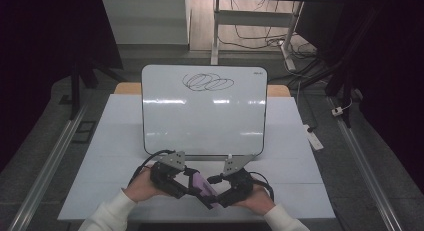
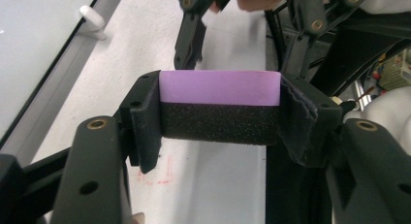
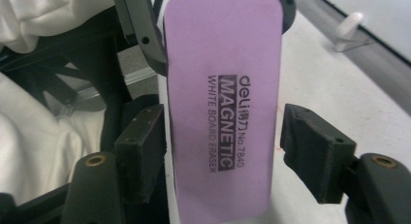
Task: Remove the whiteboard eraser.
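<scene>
Table (image 1: 300, 156), white-topped, carries a whiteboard (image 1: 203, 116) propped up at its middle, with black looping scribbles (image 1: 207, 82) near the board's top edge. Below the board's lower edge, both of the person's hands meet over the near part of the table, white sleeves (image 1: 107, 216) coming in from the bottom of the high view. The left gripper (image 2: 220, 105) is clamped on the purple eraser (image 2: 219, 88): in the left gripper view its two padded jaws press against the eraser's two ends, the purple back above and the black felt layer (image 2: 220, 123) below. The right gripper (image 3: 220, 153) is released; in the right gripper view its jaws stand either side of the eraser (image 3: 223, 105), the left one close against the eraser's edge, the other clearly apart from it. The eraser's purple face there reads "deli MAGNETIC WHITE BOARD ERASER". In the high view the eraser (image 1: 205, 187) sits between the two grippers, just above the table's near edge
</scene>
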